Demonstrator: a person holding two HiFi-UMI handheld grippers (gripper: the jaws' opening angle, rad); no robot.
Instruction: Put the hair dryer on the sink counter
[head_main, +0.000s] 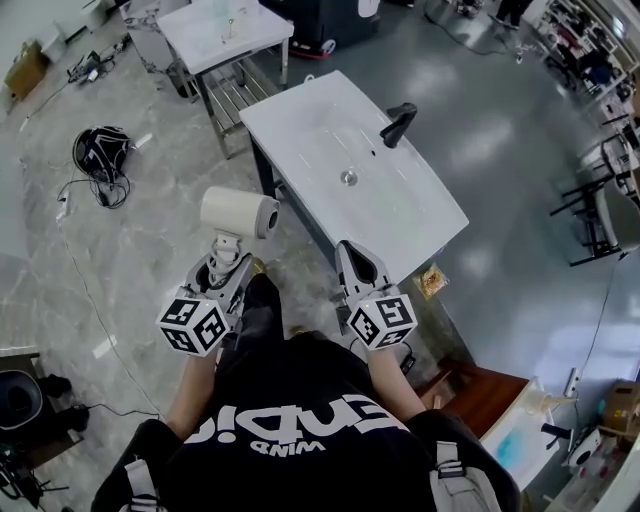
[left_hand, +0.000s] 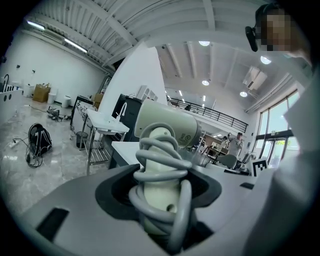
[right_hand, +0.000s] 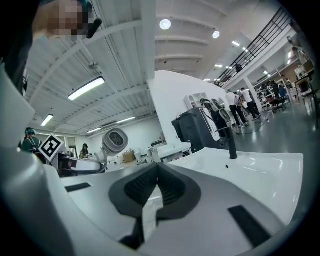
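The white hair dryer (head_main: 238, 212) has its grey cord wound round its handle (left_hand: 162, 165). My left gripper (head_main: 228, 262) is shut on that handle and holds the dryer upright, barrel on top, in the air left of the sink counter's (head_main: 300, 130) near corner. The handle and cord fill the space between the jaws of that gripper (left_hand: 160, 197). The white counter has a drain (head_main: 348, 178) and a black faucet (head_main: 398, 124). My right gripper (head_main: 353, 258) is shut and holds nothing, its tips over the counter's front edge. From the right gripper (right_hand: 156, 172) view, the dryer (right_hand: 115, 141) shows to the left and the faucet (right_hand: 231, 145) ahead.
A metal table (head_main: 225, 30) with a lower rack stands behind the counter. A black bag with cables (head_main: 102, 152) lies on the floor to the left. A small packet (head_main: 433, 282) lies on the floor by the counter's right corner. Black chair frames (head_main: 600, 200) stand at far right.
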